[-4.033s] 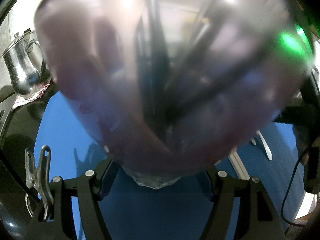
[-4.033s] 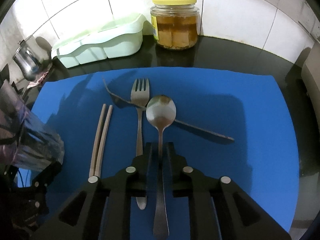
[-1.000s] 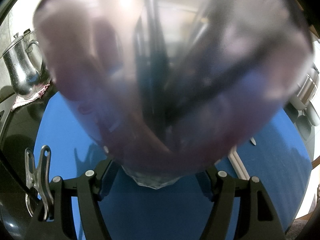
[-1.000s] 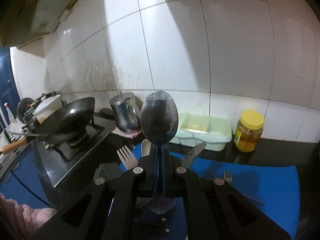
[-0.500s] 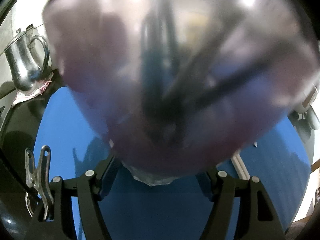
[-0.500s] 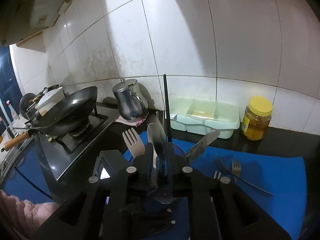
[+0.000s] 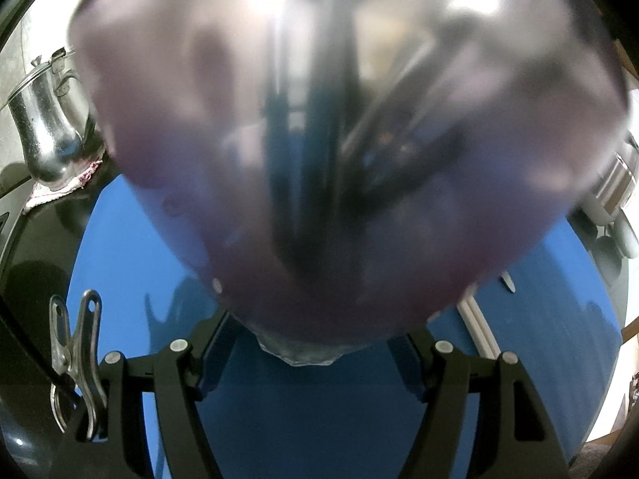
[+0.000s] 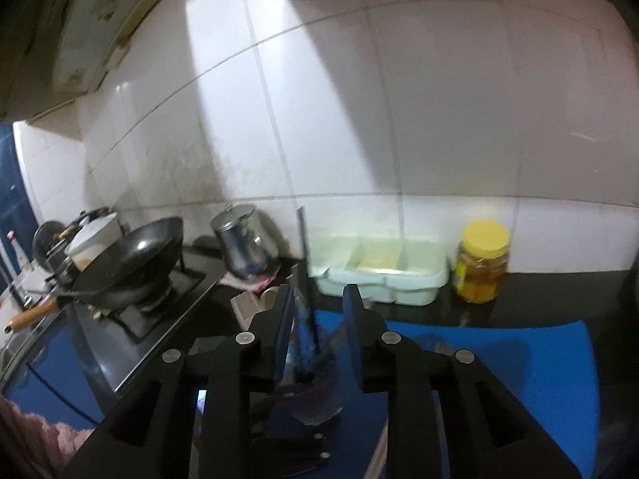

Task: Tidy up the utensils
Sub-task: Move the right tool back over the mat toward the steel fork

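A translucent purple cup [image 7: 319,159] fills the left wrist view, and my left gripper [image 7: 315,343] is shut on its base. Dark utensil handles stand blurred inside it. In the right wrist view the same cup [image 8: 315,395] sits just below my right gripper [image 8: 319,319], whose jaws are opening. The spoon [image 8: 305,331] stands in the cup between the fingers, and the pads are off it. A fork head [image 8: 247,303] and a thin dark handle [image 8: 301,239] stick up from the cup. On the blue mat [image 7: 311,419], pale chopsticks [image 7: 477,327] lie at the right.
Along the tiled wall stand a steel jug [image 8: 243,247], a pale green divided box [image 8: 379,275] and a yellow-lidded jar [image 8: 481,263]. A black wok [image 8: 131,263] sits on the stove at the left. A metal clip [image 7: 76,363] hangs by my left gripper.
The spoon held upright in my right gripper a second ago has dropped into the cup. The right jaws have spread apart and the gripper has pulled up a little. The left gripper keeps still.
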### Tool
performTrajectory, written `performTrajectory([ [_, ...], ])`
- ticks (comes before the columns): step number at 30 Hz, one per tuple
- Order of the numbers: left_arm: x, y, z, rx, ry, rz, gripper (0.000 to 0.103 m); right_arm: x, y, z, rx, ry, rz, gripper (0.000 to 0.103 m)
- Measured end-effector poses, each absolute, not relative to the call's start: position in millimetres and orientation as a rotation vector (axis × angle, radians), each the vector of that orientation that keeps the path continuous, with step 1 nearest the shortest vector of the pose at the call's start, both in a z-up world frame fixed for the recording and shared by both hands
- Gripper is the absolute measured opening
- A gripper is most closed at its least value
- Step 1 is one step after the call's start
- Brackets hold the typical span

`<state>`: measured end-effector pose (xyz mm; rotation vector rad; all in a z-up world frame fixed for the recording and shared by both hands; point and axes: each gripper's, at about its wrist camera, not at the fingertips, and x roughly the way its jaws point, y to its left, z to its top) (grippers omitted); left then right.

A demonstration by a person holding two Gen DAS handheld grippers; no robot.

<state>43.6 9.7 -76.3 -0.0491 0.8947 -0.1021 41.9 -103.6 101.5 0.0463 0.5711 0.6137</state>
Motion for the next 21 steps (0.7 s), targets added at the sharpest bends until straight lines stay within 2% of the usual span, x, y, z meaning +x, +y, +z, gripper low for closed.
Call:
performTrajectory([
  [2,43.5,10.3,-76.6,-0.049,0.895,-0.102,0.074,43.8,-112.9,104.2,0.053,0.560,0.583,0.031],
  [8,43.2,10.3,-76.7,-0.049,0.895,-0.102,0.074,60.8,-143.7,90.9,0.065,0.608,0.472,0.032],
  [21,42.8,9.6,-76.5,-0.049,0.895,-0.101,0.074,99.6,-145.2,12.2,-0.108,0.826,0.421,0.032],
])
